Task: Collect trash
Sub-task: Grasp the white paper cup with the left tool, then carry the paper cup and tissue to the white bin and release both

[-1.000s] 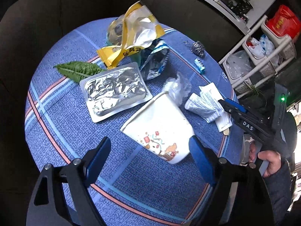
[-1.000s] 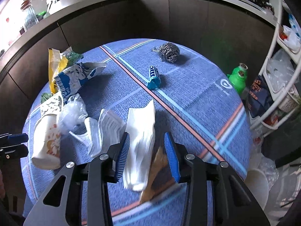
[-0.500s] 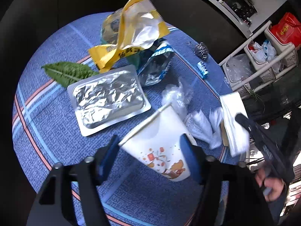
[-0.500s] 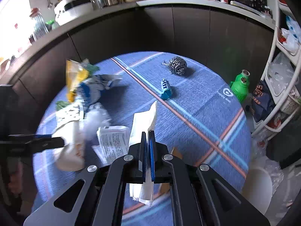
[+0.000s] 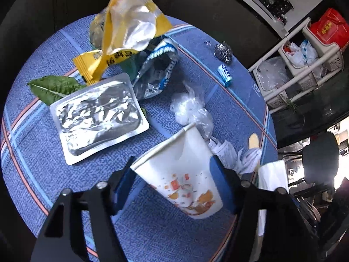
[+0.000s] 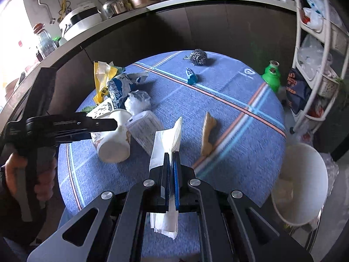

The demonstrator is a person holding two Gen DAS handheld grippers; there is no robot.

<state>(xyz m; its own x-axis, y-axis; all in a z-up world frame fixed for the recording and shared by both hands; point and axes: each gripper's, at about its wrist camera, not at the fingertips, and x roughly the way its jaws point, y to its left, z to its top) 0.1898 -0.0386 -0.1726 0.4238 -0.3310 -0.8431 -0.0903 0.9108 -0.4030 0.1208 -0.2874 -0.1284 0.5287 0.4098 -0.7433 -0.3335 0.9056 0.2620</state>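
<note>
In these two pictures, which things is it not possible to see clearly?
- Left wrist view: the paper cup hides part of the crumpled papers.
- Right wrist view: contents of the white bin, cut by its rim and blurred.
- Both views: print on the blue wrapper, too small.

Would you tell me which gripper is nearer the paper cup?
Left. The left gripper straddles the paper cup, jaws opening; the right gripper, beside it, clamps a tissue.

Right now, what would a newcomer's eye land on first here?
Probably the white napkin pinched in the shut right claw, raised over the blue cloth. Next, the tipped paper cup between the left claw's pads, with foil wrappers littered behind it.
</note>
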